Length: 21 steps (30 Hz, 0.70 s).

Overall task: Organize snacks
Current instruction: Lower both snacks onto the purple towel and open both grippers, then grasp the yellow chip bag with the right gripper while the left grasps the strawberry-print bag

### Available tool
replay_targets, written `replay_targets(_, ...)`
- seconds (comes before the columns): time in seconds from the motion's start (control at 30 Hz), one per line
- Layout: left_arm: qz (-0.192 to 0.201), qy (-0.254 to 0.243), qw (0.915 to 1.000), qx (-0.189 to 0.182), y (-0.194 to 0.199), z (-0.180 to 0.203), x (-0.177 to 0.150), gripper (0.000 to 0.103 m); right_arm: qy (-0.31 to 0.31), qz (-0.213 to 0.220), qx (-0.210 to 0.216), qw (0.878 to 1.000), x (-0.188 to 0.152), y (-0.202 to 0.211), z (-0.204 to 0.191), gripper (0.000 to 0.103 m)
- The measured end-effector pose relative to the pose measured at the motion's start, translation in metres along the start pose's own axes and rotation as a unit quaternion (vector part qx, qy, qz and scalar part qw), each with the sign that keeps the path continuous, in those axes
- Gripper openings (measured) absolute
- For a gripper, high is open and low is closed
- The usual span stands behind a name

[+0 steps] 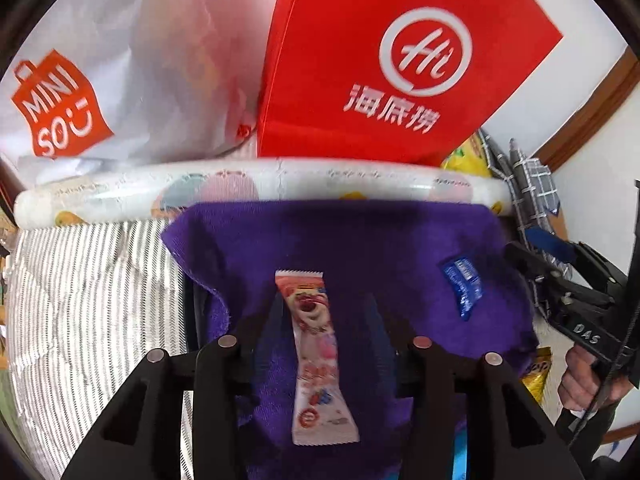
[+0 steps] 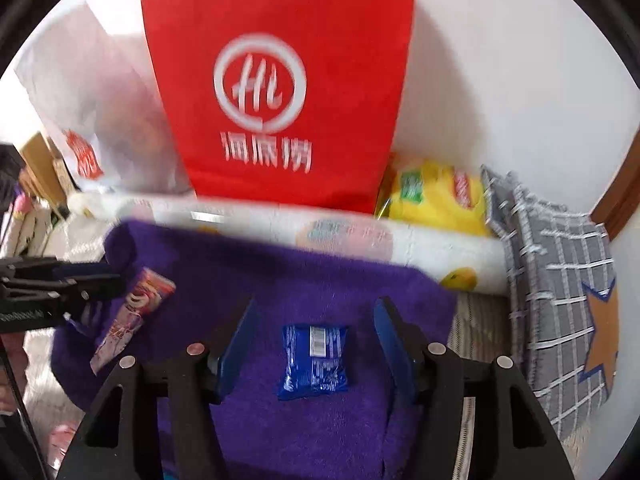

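A long pink snack packet (image 1: 316, 356) with a bear print lies on a purple towel (image 1: 360, 240). My left gripper (image 1: 324, 320) is open and straddles it just above. A small blue snack packet (image 2: 314, 362) lies on the same towel (image 2: 280, 280). My right gripper (image 2: 314, 332) is open around it. The blue packet also shows in the left wrist view (image 1: 464, 284), with the right gripper (image 1: 532, 264) beside it. The pink packet (image 2: 132, 316) and the left gripper (image 2: 96, 284) show at the left of the right wrist view.
A red paper bag (image 1: 392, 64) and a white Miniso bag (image 1: 120, 80) stand behind a white printed roll (image 1: 240, 188). A yellow packet (image 2: 436, 196) and a grey checked cushion (image 2: 560, 280) lie at the right. A gold packet (image 1: 538, 372) peeks from under the towel.
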<state>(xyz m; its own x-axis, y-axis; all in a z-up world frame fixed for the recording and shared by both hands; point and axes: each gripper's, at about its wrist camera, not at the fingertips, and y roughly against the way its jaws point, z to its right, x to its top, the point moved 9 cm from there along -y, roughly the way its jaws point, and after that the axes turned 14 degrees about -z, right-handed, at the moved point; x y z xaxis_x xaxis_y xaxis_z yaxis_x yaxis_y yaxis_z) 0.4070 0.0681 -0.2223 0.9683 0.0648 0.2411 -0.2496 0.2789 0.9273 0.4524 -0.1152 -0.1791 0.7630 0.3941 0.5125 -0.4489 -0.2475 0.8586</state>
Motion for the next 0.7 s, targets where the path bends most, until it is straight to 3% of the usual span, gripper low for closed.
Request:
replay_targets(0.13, 0.013, -0.006, 0.9999, -0.002, 0.019, 0.006, 0.000, 0.048, -0.018, 0.057, 0.002, 0.998, 0.005, 0.038, 0.002, 0.059)
replay_targets(0.27, 0.038, -0.016, 0.9992, -0.001, 0.045, 0.015, -0.001, 0.051, -0.029, 0.083, -0.005, 0.996, -0.005, 0.064, 0.003, 0.059)
replay_targets(0.53, 0.069, -0.028, 0.9972, -0.013, 0.084, 0.035, -0.010, 0.058, -0.048, 0.048, -0.074, 0.995, -0.070, 0.080, 0.023, 0.059)
replay_targets(0.7, 0.081, -0.047, 0.9953, -0.026, 0.103, 0.051, -0.017, 0.063, -0.111, -0.014, -0.045, 0.993, -0.126, 0.054, 0.041, 0.059)
